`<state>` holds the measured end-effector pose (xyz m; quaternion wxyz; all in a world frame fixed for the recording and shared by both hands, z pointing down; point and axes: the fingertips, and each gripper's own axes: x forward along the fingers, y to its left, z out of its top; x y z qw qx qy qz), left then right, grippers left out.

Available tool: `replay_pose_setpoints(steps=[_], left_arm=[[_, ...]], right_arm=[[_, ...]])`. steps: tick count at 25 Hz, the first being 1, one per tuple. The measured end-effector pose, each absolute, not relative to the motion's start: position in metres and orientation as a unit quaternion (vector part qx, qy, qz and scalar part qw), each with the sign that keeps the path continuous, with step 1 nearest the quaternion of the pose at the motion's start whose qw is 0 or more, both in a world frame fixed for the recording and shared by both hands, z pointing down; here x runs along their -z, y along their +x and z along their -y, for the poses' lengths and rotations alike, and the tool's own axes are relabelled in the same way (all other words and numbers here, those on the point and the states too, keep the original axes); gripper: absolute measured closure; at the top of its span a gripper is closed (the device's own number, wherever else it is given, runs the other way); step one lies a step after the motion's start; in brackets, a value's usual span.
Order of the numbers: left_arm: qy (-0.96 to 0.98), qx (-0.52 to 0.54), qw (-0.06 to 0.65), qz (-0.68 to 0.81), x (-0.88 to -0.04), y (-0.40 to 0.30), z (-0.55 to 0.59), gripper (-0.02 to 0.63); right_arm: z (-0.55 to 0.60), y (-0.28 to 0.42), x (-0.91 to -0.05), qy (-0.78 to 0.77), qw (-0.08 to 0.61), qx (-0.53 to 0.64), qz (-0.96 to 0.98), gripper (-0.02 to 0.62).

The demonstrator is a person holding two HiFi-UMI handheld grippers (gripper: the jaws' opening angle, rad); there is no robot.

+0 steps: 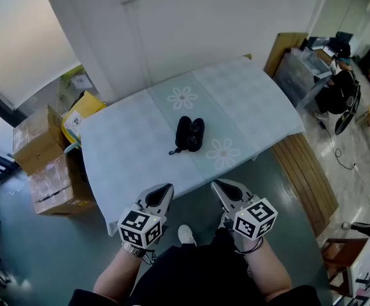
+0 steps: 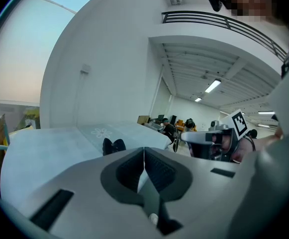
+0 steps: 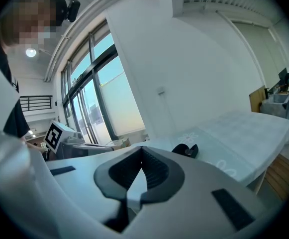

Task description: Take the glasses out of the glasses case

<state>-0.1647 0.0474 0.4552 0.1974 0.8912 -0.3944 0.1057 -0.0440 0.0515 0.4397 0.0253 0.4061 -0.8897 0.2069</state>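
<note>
Pre-approach. Black clamshell glasses case lies mid-way across the pale blue cloth-covered tabletop, apparently open. Left tool and right tool have jaws together, empty, short of the edge. Next: reach in, part jaws.

Left gripper: low, close in front of the body, tips forward and angled slightly inward. Jaws pressed together, nothing between. Right gripper: level with it, side by side but apart, mirrored inward tilt, jaws likewise together and empty. Marker cubes nearest the body. Bare forearms bent, reaching forward from the torso.
</note>
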Motion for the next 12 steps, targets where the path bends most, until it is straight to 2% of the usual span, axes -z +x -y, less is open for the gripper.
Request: replay_pose_setpoints(steps=[12], left_arm=[[0.891, -0.107, 0.199, 0.395, -0.455, -0.149, -0.045, 0.577]], right_arm=[[-0.044, -0.032, -0.43, 0.403, 0.026, -0.188, 0.895, 0.572]])
